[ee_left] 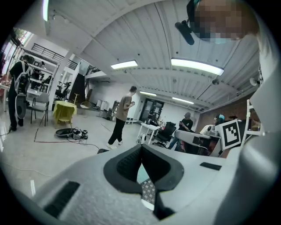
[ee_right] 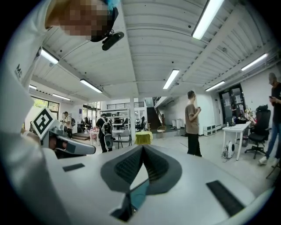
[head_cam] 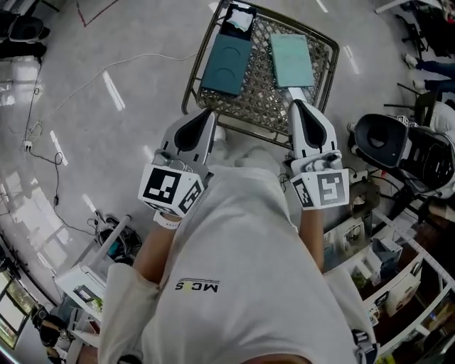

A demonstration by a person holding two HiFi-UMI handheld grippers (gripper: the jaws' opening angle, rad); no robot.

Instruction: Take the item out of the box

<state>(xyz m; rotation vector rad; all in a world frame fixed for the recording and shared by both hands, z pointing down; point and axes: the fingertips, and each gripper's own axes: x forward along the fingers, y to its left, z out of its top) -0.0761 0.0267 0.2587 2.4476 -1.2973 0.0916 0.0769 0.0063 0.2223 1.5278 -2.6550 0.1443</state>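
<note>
A dark teal box (head_cam: 226, 64) and a lighter teal flat piece (head_cam: 291, 60) lie side by side on a wire-mesh table (head_cam: 261, 103) ahead of me. Something white (head_cam: 240, 17) sits at the dark box's far end. My left gripper (head_cam: 207, 114) is held at the table's near edge, just short of the dark box, with its jaws closed tip to tip on nothing. My right gripper (head_cam: 298, 106) hovers at the near end of the lighter piece, also shut and empty. Both gripper views point up into the room; the left gripper (ee_left: 141, 147) and right gripper (ee_right: 142, 147) show touching tips.
A black chair (head_cam: 387, 141) stands right of the table, with shelving racks (head_cam: 387, 277) at the lower right. Cables (head_cam: 106, 71) run over the glossy floor on the left. A person (ee_left: 120, 116) stands in the hall beyond; others sit at desks.
</note>
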